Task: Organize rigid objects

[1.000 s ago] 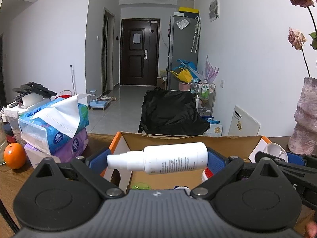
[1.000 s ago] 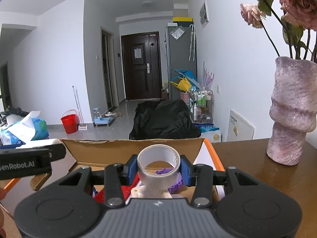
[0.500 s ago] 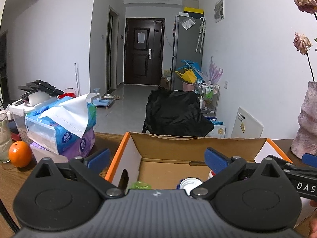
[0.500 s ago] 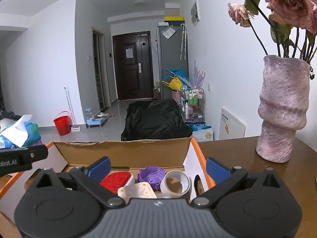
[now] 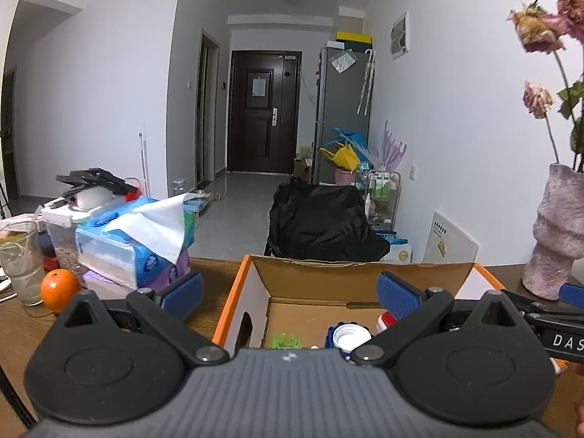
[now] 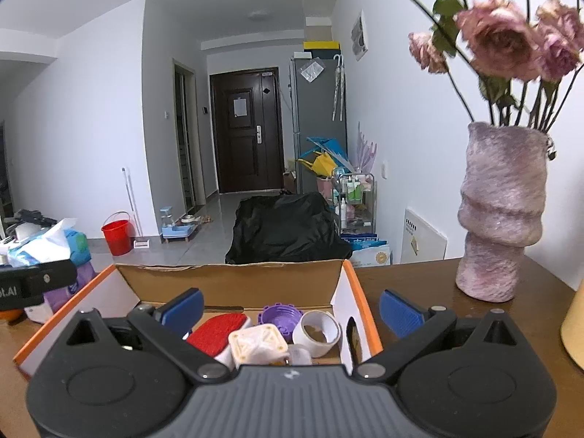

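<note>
Both my grippers are spread wide with nothing in them, the left gripper [image 5: 288, 297] and the right gripper [image 6: 290, 308] hanging over the cardboard box [image 6: 233, 278] on the table [image 6: 430, 292]. Looks like most of the sorting is done: a white tape roll [image 6: 317, 332], a ribbed purple cap [image 6: 279, 317], a red brush [image 6: 215, 328] and a white cap [image 5: 348, 335] sit inside. Mostly hard plastic. I can't spot anything loose left outside.
</note>
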Demonstrator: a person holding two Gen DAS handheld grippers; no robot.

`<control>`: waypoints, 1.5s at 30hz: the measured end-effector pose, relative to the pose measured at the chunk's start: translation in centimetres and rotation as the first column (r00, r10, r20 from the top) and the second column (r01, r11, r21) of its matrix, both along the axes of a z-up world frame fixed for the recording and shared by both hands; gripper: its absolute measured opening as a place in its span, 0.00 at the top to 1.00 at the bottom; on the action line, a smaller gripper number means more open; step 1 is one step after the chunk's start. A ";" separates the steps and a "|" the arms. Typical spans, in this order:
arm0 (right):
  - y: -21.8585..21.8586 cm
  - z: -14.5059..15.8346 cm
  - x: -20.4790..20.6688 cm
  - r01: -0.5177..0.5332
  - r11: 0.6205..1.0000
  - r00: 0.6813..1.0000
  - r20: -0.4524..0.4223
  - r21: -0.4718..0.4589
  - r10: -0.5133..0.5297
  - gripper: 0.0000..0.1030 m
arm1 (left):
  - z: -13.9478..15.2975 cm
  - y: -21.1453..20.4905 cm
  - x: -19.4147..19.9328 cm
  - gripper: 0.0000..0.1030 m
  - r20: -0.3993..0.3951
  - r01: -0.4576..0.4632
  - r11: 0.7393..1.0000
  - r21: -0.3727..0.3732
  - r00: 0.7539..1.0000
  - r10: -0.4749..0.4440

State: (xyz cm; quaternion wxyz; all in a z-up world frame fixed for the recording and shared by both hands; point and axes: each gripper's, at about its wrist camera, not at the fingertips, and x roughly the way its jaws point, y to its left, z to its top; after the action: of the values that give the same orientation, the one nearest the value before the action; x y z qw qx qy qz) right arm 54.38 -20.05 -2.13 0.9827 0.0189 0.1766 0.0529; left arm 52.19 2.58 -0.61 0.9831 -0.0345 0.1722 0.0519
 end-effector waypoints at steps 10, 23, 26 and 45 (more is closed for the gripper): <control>-0.7 1.8 -6.6 -0.003 1.000 0.999 0.051 -0.008 0.003 0.00 | 1.8 0.4 -6.1 0.00 0.030 0.019 1.000 -0.024 0.999 -0.018; -0.9 4.2 -16.0 -0.014 1.000 0.996 0.083 -0.016 0.015 0.00 | 3.9 0.2 -14.8 0.00 0.023 0.047 0.999 -0.027 0.999 -0.046; -1.3 4.6 -18.8 -0.009 1.000 0.996 0.089 -0.012 0.010 0.00 | 4.4 -0.1 -17.4 0.00 0.028 0.053 0.998 -0.017 0.998 -0.053; -2.9 4.4 -35.1 -0.022 0.999 0.997 0.069 -0.035 0.024 0.00 | 3.9 -2.4 -33.3 0.00 0.005 0.074 0.997 0.034 0.997 -0.074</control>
State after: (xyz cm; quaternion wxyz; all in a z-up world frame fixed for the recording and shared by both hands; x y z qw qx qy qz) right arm 19.25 -22.90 2.28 0.9877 -0.0017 0.1435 0.0619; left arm 18.84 0.19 3.28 0.9853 -0.0119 0.1693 0.0182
